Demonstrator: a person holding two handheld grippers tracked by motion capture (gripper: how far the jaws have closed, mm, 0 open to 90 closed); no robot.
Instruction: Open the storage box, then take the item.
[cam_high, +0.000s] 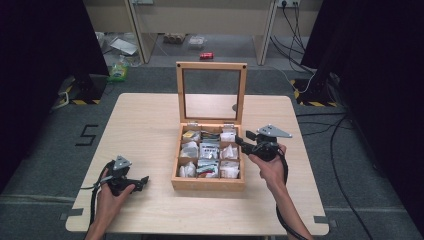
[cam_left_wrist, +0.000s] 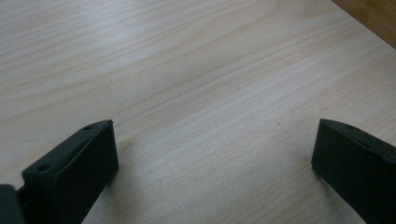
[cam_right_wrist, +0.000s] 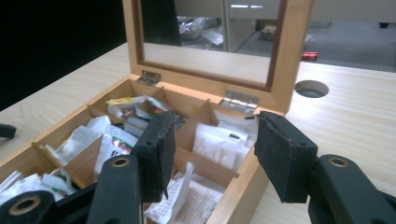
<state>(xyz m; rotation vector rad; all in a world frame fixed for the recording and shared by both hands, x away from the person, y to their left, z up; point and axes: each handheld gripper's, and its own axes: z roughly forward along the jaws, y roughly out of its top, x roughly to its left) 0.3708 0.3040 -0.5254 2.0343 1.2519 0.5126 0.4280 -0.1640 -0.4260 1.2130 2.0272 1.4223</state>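
We see the wooden box (cam_high: 208, 182) at the middle of the table (cam_high: 145, 130), its glass-paned lid (cam_high: 211, 90) standing upright at the far side. Its compartments are crowded with paper packets (cam_right_wrist: 219, 142). Our right gripper (cam_high: 239, 139) hovers at the box's right rim, jaws apart with nothing between them, above the right-hand compartments. Our left gripper (cam_high: 145, 181) rests near the table's near-left, jaws wide apart over bare wood, well apart from the box. Beyond the lid a round hole (cam_right_wrist: 312, 88) pierces the tabletop.
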